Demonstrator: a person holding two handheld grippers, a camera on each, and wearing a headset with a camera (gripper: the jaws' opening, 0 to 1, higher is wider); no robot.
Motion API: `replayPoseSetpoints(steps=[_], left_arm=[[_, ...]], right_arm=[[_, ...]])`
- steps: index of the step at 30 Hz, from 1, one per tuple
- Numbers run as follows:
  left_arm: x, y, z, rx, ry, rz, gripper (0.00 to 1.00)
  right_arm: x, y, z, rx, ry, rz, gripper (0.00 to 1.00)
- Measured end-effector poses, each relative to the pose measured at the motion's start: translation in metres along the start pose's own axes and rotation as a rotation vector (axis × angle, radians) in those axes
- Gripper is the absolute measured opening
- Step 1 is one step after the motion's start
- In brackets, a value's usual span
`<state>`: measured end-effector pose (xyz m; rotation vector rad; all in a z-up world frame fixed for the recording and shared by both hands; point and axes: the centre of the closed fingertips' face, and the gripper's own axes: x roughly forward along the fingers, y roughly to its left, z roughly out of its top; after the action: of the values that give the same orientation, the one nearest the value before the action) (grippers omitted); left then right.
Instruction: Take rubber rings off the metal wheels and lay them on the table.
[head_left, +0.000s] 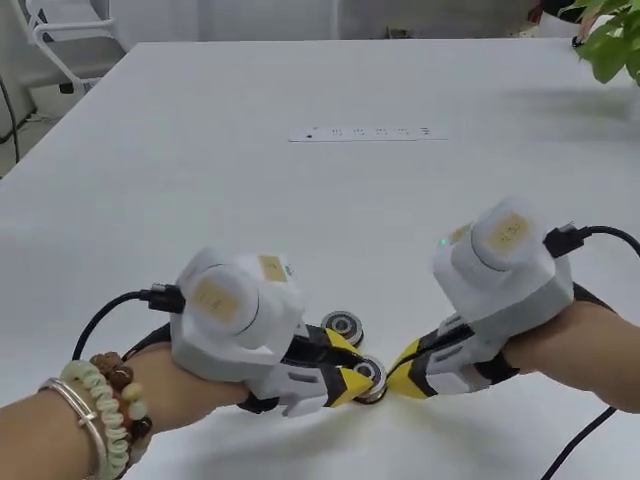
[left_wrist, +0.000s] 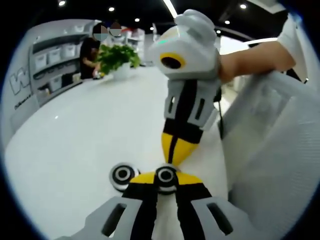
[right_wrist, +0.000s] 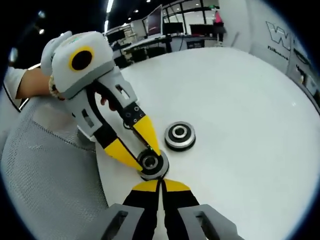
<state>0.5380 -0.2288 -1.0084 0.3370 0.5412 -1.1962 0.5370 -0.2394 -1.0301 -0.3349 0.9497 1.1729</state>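
Note:
Two metal wheels with black rubber rings lie on the white table (head_left: 300, 200). The nearer wheel (head_left: 372, 374) (left_wrist: 166, 176) (right_wrist: 152, 163) sits between the yellow fingers of my left gripper (head_left: 358, 372) (left_wrist: 166, 180) (right_wrist: 145, 156), which is shut on it. My right gripper (head_left: 396, 378) (right_wrist: 161, 183) (left_wrist: 172, 158) comes in from the opposite side. Its jaws are shut, with the tips touching this wheel's rim. Whether they pinch the ring I cannot tell. The second wheel (head_left: 342, 324) (left_wrist: 123, 175) (right_wrist: 180, 135) lies free just beyond.
A flat socket strip (head_left: 368, 132) is set in the table farther out. A green plant (head_left: 612, 40) (left_wrist: 117, 56) stands at the far right corner, a white chair (head_left: 65, 30) beyond the far left edge. Cables trail from both grippers.

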Motion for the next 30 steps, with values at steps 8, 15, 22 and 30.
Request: replayPoseSetpoints(steps=[8,15,22,30], left_arm=[[-0.001,0.001,0.0,-0.003,0.003,0.002,0.14],[-0.001,0.001,0.0,0.006,0.005,0.006,0.14],[-0.001,0.001,0.0,0.006,0.004,0.008,0.14],[-0.002,0.002,0.0,0.007,0.001,0.007,0.14]], right_arm=[[-0.01,-0.001,0.011,0.234,-0.095,0.056,0.0],[-0.027,-0.007,0.034,0.471,-0.263,0.125,0.0],[-0.012,-0.002,0.003,0.151,-0.087,0.034,0.0],[-0.003,0.01,0.002,-0.074,-0.048,0.055,0.13]])
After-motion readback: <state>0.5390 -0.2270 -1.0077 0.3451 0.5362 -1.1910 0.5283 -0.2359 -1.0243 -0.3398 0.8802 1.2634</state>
